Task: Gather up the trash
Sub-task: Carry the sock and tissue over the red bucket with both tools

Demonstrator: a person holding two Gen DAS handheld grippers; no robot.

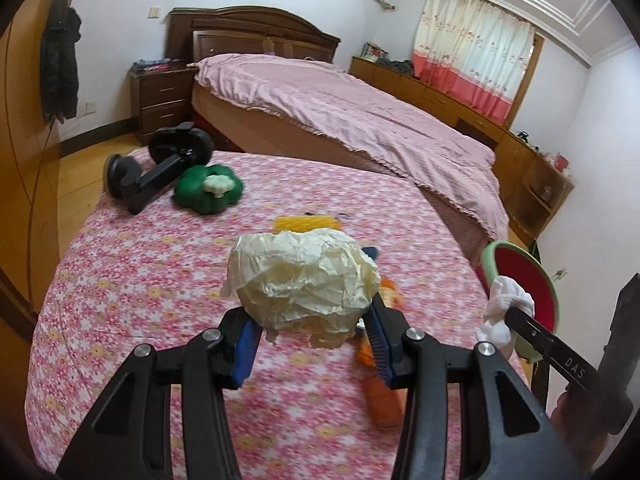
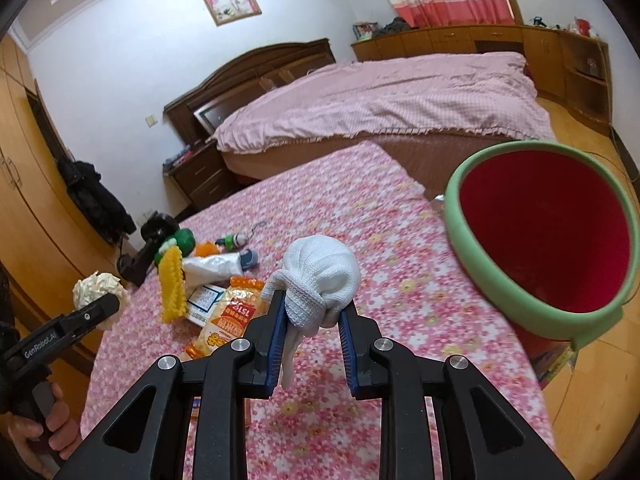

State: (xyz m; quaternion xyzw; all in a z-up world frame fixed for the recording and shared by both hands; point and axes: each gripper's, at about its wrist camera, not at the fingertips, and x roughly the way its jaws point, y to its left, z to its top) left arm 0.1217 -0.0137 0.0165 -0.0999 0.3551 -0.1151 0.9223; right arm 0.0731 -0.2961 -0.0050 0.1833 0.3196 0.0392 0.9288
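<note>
My left gripper (image 1: 310, 320) is shut on a crumpled cream paper ball (image 1: 304, 276), held up over the pink flowered table. The right wrist view shows that paper ball (image 2: 96, 286) at the far left, in the left gripper (image 2: 100, 310). My right gripper (image 2: 314, 312) is shut on a balled-up white knitted cloth (image 2: 320, 272), its blue pads pressing both sides and a loose end hanging below. In the left wrist view the white cloth (image 1: 504, 312) and right gripper (image 1: 516, 316) are at the right. A bin with a green rim (image 2: 454, 216) and red inside stands off the table's right edge.
On the flowered tablecloth (image 2: 400, 280) lie an orange snack packet (image 2: 232, 320), a yellow toy (image 2: 173, 288), a white tube (image 2: 216, 268), a green toy (image 1: 208, 188) and a black gadget (image 1: 160, 168). A bed (image 1: 340, 112) stands behind the table. A hand (image 2: 48, 428) grips the left handle.
</note>
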